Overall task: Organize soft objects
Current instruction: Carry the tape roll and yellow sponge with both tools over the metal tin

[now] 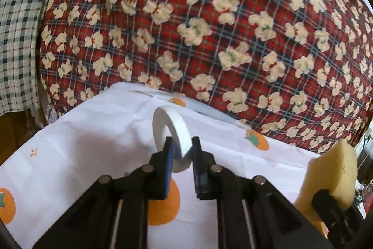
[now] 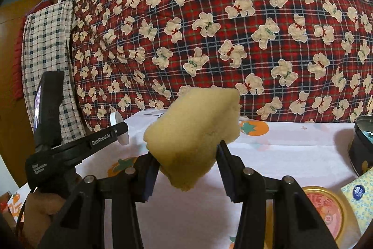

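black linkage bars fill the bottom of both wrist views, and beyond them each tool is clamped on something soft. left tool (image 1: 181, 151) has its two fingers pinched on the lower rim of a white foam ring (image 1: 171, 130); the ring stands upright on edge between the pads, rising above the fingertips, its hole facing sideways, lifted off the white cloth with orange fruit prints (image 1: 93, 132) that covers the counter. from the right wrist view the same ring (image 2: 120, 130) shows as a small white disc at the tip of the left tool, far to the left of the sponge.

right tool (image 2: 185, 153) grips a yellow sponge (image 2: 193, 130), its pads pressing into the two sides so that the block bulges above and sags below the fingers, tilted with one corner down. the sponge hangs clear of the cloth. in the left wrist view the sponge (image 1: 331, 176) appears at the right edge, well apart from the ring.

behind both, a red plaid quilt with cream bear shapes (image 2: 233, 27) rises like a wall, and a blue-checked fabric (image 1: 18, 39) hangs to its left. at the right of the right wrist view sit a round tin with an orange label (image 2: 326, 209), a dark container (image 2: 361, 146) and a patterned yellow pack (image 2: 359, 197).
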Demonstrator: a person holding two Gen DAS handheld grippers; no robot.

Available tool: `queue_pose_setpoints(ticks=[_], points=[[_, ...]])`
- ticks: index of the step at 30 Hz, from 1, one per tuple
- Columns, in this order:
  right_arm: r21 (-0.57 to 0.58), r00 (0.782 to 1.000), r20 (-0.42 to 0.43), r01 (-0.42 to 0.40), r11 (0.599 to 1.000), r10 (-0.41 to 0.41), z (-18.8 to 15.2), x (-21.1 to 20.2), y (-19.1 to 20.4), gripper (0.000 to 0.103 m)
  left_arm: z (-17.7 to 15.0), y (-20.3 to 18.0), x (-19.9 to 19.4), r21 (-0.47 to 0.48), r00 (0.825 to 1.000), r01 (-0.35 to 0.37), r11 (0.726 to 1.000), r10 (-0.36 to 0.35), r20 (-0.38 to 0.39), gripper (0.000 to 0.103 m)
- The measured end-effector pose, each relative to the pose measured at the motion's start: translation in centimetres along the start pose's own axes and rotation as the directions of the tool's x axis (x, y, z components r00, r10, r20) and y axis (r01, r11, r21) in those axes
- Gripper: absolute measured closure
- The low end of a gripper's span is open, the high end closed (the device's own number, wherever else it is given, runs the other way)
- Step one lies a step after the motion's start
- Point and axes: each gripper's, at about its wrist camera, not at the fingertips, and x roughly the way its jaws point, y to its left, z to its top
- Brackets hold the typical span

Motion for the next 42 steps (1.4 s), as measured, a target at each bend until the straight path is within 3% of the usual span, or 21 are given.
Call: queue_pose_setpoints(ticks=[11,16,29,34,42], points=[[-0.06,0.999,0.041,0.0,0.998,0.003,-0.6,-3.0,-0.2,0.054,-1.8,-2.6,-2.9,0.064,0.999,-0.032,0.997,0.029,0.046,0.09],[-0.051,0.999,0.045,0.004,0.999,-0.002,-0.9,-4.1,-1.0,0.054,-2.7,-3.8,-4.2,0.073,0.998,-0.013,0.997,0.009,0.062,0.09],[-0.044,0.998,0.064,0.01,0.999,-0.007,-1.5,-7.3,-3.2,0.053,-5.3,-6.3,-8.7,0.056,0.986,0.128,0.99,-0.133,0.102,0.09],[-0.045,0.997,0.079,0.012,0.999,-0.009,-1.7,-8.7,-4.1,0.053,-6.0,-7.1,-10.0,0.052,0.984,0.144,0.988,-0.149,0.102,0.09],[-0.038,0.994,0.112,0.023,0.999,-0.019,-1.9,-10.7,-5.8,0.053,-7.2,-10.7,-11.9,0.148,0.985,0.122,0.981,-0.138,0.107,0.09]])
